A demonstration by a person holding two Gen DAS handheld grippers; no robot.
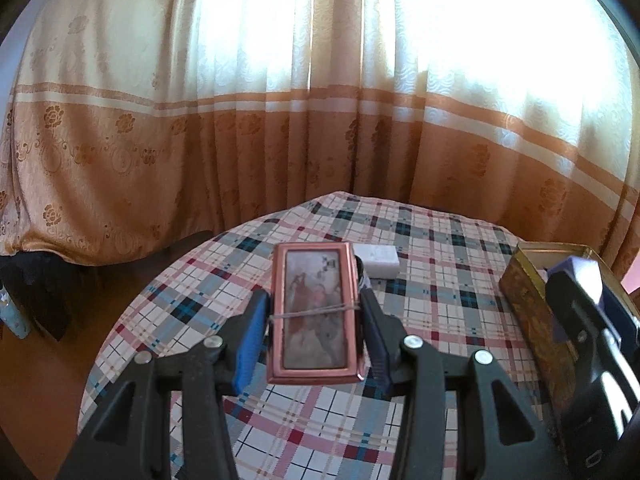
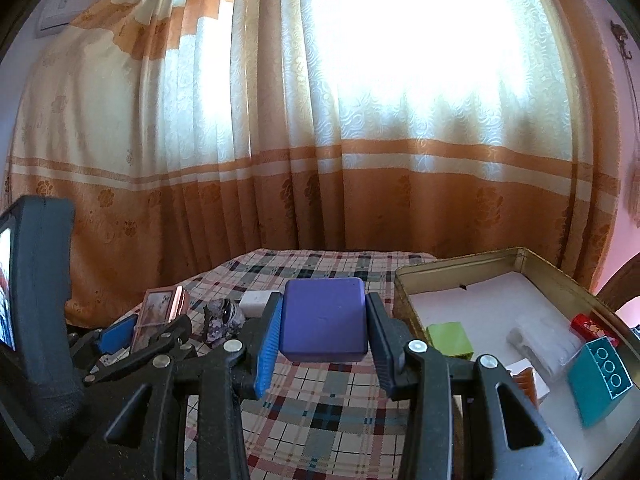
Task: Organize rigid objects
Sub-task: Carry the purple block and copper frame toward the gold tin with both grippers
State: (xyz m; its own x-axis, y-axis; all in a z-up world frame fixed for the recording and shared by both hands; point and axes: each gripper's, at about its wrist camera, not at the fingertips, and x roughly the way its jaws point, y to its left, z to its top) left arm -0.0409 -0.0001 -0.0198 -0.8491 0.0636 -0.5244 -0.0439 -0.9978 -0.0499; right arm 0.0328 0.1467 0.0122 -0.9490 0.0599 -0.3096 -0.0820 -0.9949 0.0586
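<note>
My left gripper (image 1: 314,328) is shut on a pink rectangular case (image 1: 314,312) with a rubber band around it, held above the plaid tablecloth (image 1: 432,248). My right gripper (image 2: 323,332) is shut on a purple block (image 2: 323,320), held above the table just left of the gold tin box (image 2: 412,276). The left gripper with the pink case (image 2: 160,312) also shows at the left of the right wrist view. The right gripper and its purple block (image 1: 576,276) show at the right edge of the left wrist view, over the tin box (image 1: 524,292).
The tin holds a green box (image 2: 448,338), a teal brick (image 2: 600,380), a red item (image 2: 592,326), a clear plastic piece (image 2: 548,344) and an orange-white item (image 2: 528,380). A white box (image 1: 378,260) and a dark crumpled object (image 2: 222,318) lie on the table. Curtains hang behind.
</note>
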